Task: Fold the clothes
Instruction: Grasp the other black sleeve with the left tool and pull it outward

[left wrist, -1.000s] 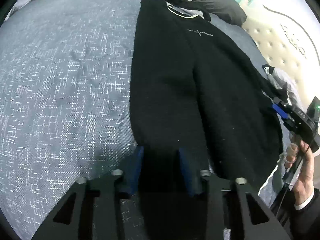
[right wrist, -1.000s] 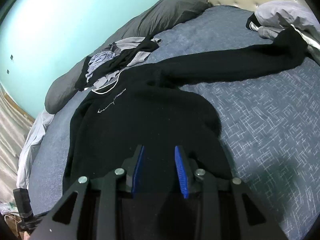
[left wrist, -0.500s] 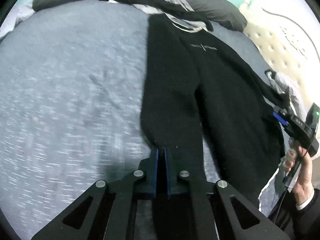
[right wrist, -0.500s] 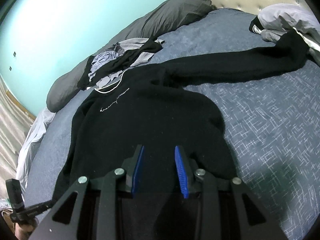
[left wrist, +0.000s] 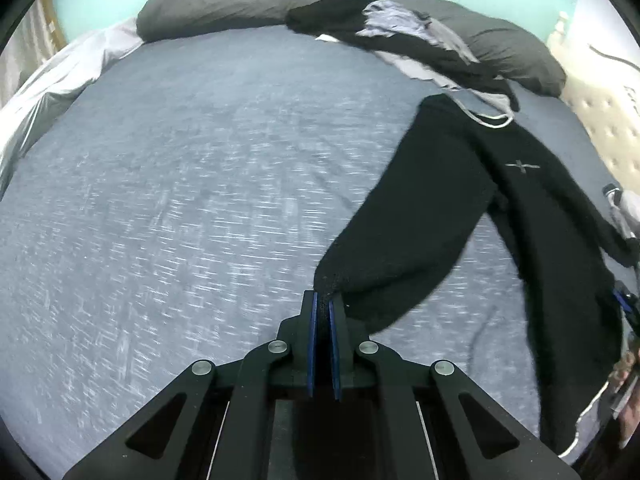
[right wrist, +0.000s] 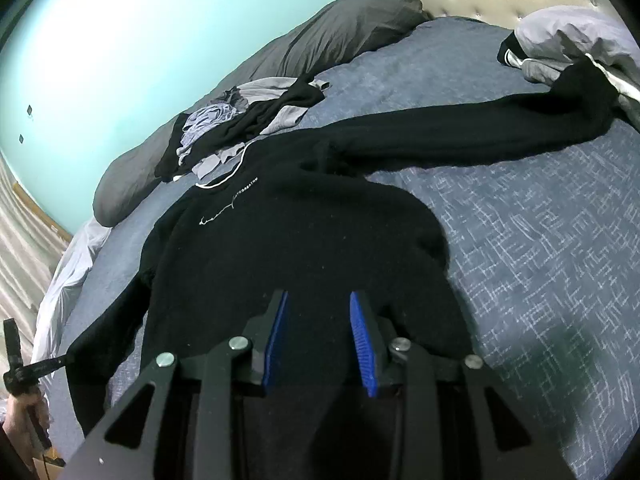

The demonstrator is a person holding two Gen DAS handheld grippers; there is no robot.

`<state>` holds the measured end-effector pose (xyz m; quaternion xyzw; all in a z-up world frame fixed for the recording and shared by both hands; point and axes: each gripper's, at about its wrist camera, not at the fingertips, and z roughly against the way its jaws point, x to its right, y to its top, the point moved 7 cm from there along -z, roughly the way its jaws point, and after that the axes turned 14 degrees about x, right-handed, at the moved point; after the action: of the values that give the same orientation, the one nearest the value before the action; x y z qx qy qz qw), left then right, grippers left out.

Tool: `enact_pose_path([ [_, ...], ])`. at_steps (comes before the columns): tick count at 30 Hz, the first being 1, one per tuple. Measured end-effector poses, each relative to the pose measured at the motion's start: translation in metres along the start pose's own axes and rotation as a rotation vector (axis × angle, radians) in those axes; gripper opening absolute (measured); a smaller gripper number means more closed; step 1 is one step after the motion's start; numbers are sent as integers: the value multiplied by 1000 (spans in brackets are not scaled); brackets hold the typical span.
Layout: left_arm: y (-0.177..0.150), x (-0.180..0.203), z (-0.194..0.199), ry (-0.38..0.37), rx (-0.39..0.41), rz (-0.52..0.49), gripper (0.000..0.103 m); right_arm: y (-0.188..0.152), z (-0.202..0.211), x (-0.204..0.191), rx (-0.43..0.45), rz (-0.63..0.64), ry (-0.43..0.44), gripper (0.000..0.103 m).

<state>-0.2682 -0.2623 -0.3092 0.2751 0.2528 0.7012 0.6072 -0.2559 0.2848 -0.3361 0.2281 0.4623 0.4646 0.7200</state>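
Black sweater beside clothes pile, sleeve in left gripper

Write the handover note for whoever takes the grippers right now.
Left gripper: shut on the cuff of the sweater's left sleeve, lifted and pulled out to the side.
Right gripper: open, over the sweater's hem, holding nothing.
Sweater lies front up on the bed, collar toward the clothes pile by the pillows. Right sleeve is stretched out flat toward the headboard.
Done: sweater spread, left cuff gripped.
Left: probably fold both sleeves across the chest, then fold the body.
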Motion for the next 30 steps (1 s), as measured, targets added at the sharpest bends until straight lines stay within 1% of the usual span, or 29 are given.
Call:
enact_pose_path([
  [2,-1,-8,-8,-2,-9,3,6,0,0,0,1,2,-2,32],
  [7,-9,-18,-11,-42,-30,15,9,-1,-2,0,0,6,-5,32],
  [9,-12,-22,-9,-64,-33,25,13,-1,-3,-1,-2,9,-4,32],
  [11,-16,-29,-6,-88,-38,49,27,-2,-3,-2,-4,12,-2,32],
  [12,-19,-34,-4,-101,-42,73,29,-2,-4,-2,-5,13,-1,32],
  [14,-28,-44,0,-136,-51,123,38,-2,-4,-3,-6,16,1,32],
  [15,-32,-47,1,-151,-57,139,40,-3,-4,-4,-6,17,1,32],
  [16,-37,-49,0,-154,-64,146,46,-3,-4,-4,-5,19,2,32],
  [17,-43,-51,-1,-155,-73,152,47,-3,-3,-5,-4,19,1,32],
  [21,-58,-47,-5,-192,-95,167,47,-4,-2,-5,0,19,-3,32],
  [25,-63,-35,-11,-187,-110,131,46,-5,-3,-5,-1,19,-8,32],
  [27,-64,-32,-13,-178,-109,114,35,-6,-4,-5,-2,19,-11,32],
  [28,-64,-32,-14,-170,-109,105,20,-6,-4,-5,-3,19,-12,32],
  [29,-63,-32,-14,-162,-108,94,13,-6,-4,-4,-4,19,-13,32],
  [30,-62,-31,-14,-154,-108,83,13,-6,-5,-4,-4,19,-15,32],
])
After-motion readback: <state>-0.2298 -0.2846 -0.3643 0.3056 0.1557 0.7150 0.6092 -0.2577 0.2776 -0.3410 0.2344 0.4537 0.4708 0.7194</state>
